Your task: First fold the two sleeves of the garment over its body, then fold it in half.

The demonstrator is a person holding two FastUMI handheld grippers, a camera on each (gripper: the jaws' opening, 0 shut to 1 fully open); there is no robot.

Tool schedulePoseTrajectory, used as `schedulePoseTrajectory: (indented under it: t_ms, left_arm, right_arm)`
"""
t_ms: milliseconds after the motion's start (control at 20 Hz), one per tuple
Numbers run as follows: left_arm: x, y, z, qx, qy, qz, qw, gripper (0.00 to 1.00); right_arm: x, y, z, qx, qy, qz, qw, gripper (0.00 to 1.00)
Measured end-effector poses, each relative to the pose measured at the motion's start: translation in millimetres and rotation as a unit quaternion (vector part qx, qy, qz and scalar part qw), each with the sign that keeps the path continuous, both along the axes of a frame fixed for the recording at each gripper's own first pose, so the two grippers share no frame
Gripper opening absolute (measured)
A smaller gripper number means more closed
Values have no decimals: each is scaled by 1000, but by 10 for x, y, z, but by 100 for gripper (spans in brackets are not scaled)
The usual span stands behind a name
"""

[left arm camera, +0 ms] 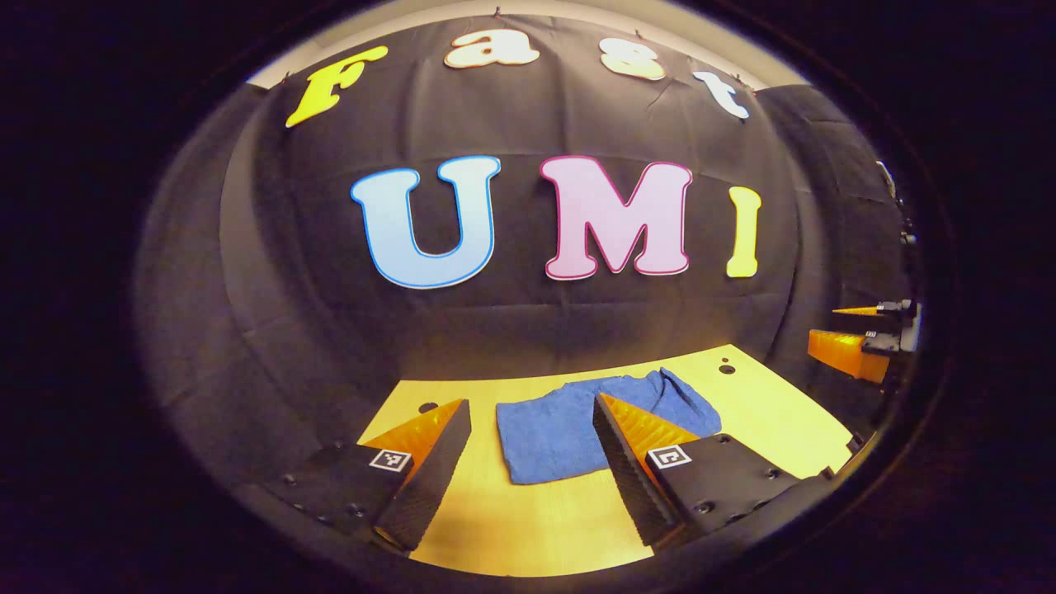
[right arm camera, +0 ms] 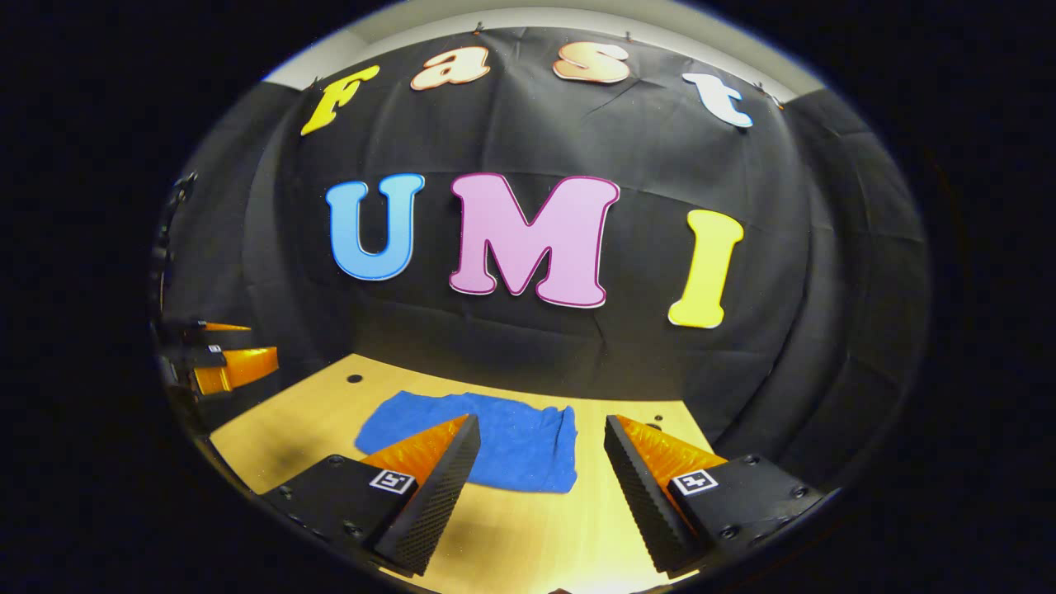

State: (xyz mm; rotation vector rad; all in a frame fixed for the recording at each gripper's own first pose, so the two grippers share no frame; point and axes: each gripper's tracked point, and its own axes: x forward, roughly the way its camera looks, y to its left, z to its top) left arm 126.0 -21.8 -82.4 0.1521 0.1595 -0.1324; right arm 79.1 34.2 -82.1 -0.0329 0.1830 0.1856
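Grippers [left arm camera: 532, 421] [right arm camera: 540, 437] agape, empty, above garment [left arm camera: 569, 425]

No readable text on the garment or surface, small square black-and-white coded markers [left arm camera: 389, 459] on each pair of tongs, patterns, not words or numbers

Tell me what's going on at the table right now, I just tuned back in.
A blue garment lies on the wooden table, bunched into a roughly rectangular shape. Whether it is already folded cannot be told. The left gripper and the right gripper both hang above the near edge of the table with fingers spread open, holding nothing and clear of the cloth. The garment sits between and ahead of them, closer to the back wall.
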Motion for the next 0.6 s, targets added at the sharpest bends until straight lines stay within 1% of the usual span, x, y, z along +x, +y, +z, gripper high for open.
schedulePoseTrajectory:
  t_ms: [50,100,200,300,400,450,600]
  left_arm:
    - [-161,121,5,2,-4,2,1000,84]
    - [-298,144,-38,-6,-6,-1,1000,83]
    - [-623,170,-53,-29,0,-12,1000,84]
    - [-870,197,20,-31,-12,-17,999,84]
    - [-1086,147,76,-29,-19,-30,999,83]
    - [-1173,131,119,-29,-22,-34,999,83]
    - [-1360,12,241,-33,-26,-48,998,84]
  right_arm:
    - [-215,-53,55,10,-2,-7,1000,96]
    - [-409,-92,103,15,-6,-14,1000,96]
    - [-763,-163,201,20,-10,-30,999,96]
    - [-1065,-161,365,32,-19,-37,999,96]
    - [-1338,-178,540,30,-30,-40,998,96]
    - [-1421,-189,618,32,-34,-45,998,96]
    - [-1593,-56,831,53,-42,-39,997,96]
